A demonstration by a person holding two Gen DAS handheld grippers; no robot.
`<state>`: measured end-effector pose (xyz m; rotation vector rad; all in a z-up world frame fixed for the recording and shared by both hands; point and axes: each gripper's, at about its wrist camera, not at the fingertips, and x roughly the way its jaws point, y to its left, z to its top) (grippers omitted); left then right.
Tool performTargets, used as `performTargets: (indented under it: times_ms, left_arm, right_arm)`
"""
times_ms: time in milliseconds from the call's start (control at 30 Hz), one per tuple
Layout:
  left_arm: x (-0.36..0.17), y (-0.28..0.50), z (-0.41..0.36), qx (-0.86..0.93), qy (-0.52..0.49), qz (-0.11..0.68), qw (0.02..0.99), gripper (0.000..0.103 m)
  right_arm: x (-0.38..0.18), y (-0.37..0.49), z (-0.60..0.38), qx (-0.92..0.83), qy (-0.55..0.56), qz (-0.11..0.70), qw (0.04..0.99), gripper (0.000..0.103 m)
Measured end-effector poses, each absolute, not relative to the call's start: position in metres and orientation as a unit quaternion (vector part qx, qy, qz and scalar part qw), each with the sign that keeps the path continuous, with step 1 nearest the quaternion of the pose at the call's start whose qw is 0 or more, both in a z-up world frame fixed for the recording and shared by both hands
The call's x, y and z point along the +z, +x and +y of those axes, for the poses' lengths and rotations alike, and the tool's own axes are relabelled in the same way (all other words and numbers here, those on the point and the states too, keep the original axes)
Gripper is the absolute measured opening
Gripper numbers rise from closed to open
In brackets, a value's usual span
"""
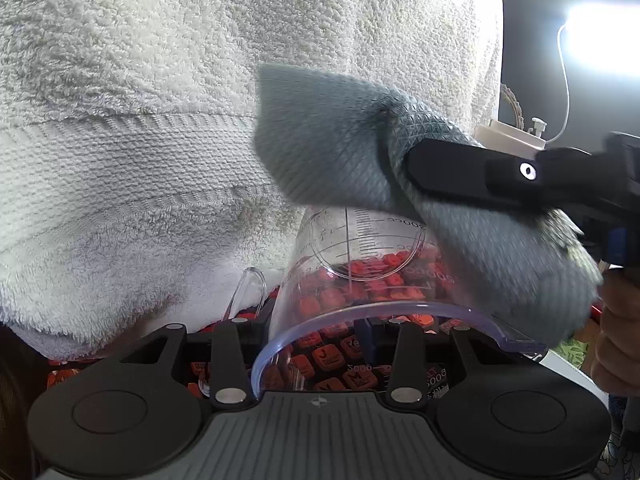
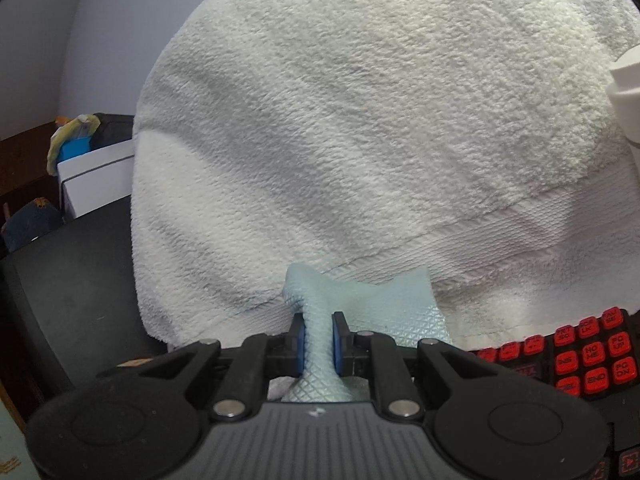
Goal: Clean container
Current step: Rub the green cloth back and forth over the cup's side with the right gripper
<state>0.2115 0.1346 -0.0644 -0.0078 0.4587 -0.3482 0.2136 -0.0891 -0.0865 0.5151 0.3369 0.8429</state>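
A clear plastic measuring cup (image 1: 352, 280) with printed scale marks lies tilted in my left gripper (image 1: 316, 332), its rim toward the camera; the jaws are shut on its wall. My right gripper (image 2: 318, 344) is shut on a pale blue-grey textured cloth (image 2: 360, 304). In the left wrist view the cloth (image 1: 328, 148) hangs from the right gripper's black finger (image 1: 460, 172), just above and to the right of the cup's far end. Whether the cloth touches the cup is unclear.
A large white terry towel (image 1: 160, 120) fills the background in both views (image 2: 360, 120). A keyboard with red keys (image 2: 592, 356) lies under the grippers. A white box (image 2: 96, 176) stands at the left, a bright lamp (image 1: 600, 44) at the right.
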Motion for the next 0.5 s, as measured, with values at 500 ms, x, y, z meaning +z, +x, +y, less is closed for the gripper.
performTargets:
  times_ms: [500]
  left_arm:
    - [-0.062, 0.217, 0.138, -0.172, -0.005, 0.226, 0.959, 0.038]
  right_arm:
    - [-0.078, 0.197, -0.077, 0.416, 0.185, 0.149, 0.878, 0.012]
